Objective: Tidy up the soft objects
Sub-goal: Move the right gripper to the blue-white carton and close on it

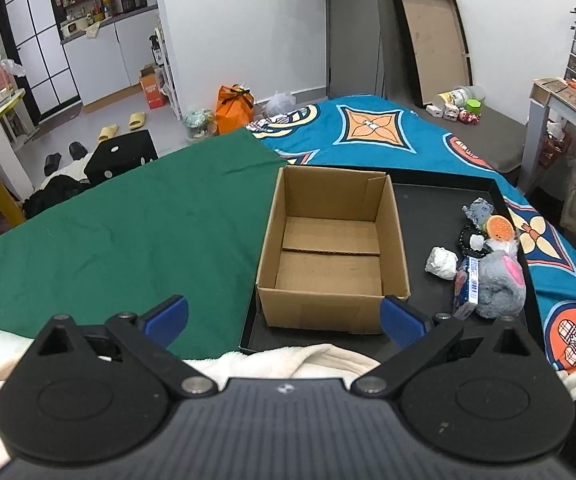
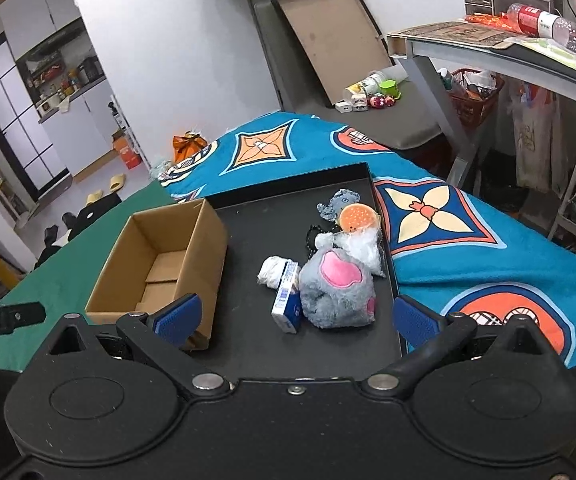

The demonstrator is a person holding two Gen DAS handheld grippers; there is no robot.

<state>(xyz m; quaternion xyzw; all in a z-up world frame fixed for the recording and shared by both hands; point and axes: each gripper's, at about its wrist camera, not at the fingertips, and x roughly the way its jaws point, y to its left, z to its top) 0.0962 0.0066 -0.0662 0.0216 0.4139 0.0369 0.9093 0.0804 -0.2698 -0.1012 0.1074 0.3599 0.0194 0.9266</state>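
Observation:
An empty cardboard box (image 1: 329, 252) stands on the left part of a black tray (image 1: 427, 208); it also shows in the right wrist view (image 2: 160, 260). To its right lie a grey plush with a pink patch (image 2: 337, 290), a white crumpled wad (image 2: 274, 271), a blue-white small box (image 2: 287, 303), a small grey plush (image 2: 333, 204), an orange burger-like toy (image 2: 355, 218) and a clear plastic bag (image 2: 361, 246). My left gripper (image 1: 284, 320) is open, just before the box's near wall. My right gripper (image 2: 293, 318) is open, hovering near the grey plush.
The tray (image 2: 256, 216) lies on a bed with a green sheet (image 1: 120, 224) and a blue patterned cover (image 2: 487, 240). A cream blanket (image 1: 288, 360) lies at the near edge. A desk (image 2: 487, 48) stands at right. Slippers and bags lie on the floor (image 1: 128, 120).

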